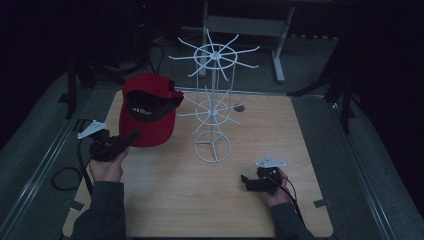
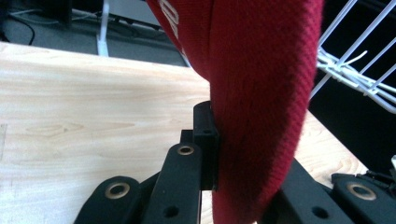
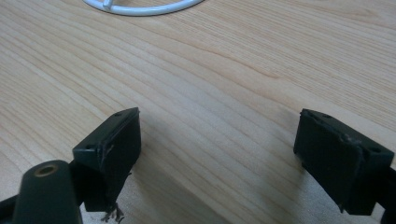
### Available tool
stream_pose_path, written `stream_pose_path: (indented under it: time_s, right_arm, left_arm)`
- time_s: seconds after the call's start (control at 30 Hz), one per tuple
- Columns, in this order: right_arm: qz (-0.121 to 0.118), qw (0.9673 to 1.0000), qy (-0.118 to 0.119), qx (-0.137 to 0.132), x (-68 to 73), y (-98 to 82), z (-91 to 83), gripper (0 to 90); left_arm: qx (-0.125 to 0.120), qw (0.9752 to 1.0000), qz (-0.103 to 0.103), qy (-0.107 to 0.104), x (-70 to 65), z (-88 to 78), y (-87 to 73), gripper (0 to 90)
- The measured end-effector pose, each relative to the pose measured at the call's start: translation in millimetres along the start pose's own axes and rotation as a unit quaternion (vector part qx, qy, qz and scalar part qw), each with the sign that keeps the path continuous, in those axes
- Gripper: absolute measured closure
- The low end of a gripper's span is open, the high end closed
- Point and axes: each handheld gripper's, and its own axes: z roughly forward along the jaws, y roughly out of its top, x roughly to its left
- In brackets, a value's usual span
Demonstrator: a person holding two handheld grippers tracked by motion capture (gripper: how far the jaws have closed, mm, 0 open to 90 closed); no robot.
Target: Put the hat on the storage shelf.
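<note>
The left gripper (image 2: pixel 219 154) is clamping its black jaws tight on the edge of the red cap (image 1: pixel 148 111), the knitted fabric pinched between the pads and bulging up past them in the left gripper view. The cap is hanging off that grip above the left part of the table (image 1: pixel 165 200), its dark lining facing the camera in the high view, just beside the white wire rack (image 1: pixel 214 107). The right gripper (image 3: pixel 219 149) is sitting low over the wood with its jaws standing wide apart and nothing between them, the rack's round base ring (image 3: pixel 140 7) curving across the top of the right gripper view. Moving outward, the pale wood-grain tabletop is carrying only the rack, whose two tiers of spokes are fanning out from a thin post. Around the table, grey flooring is running off into a dim room, with a grey metal stand (image 1: pixel 280 50) standing behind the rack.
</note>
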Motion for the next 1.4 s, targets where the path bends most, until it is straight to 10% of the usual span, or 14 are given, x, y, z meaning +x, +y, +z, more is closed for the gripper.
stream_pose_path:
  time_s: [1.4]
  right_arm:
    - [-0.001, 1.0, 0.0, 0.0, -0.1, 0.1, -0.1, 14.7]
  left_arm:
    - [-0.072, 0.9971, 0.024, -0.009, -24.1, -15.8, 43.0, 85.5]
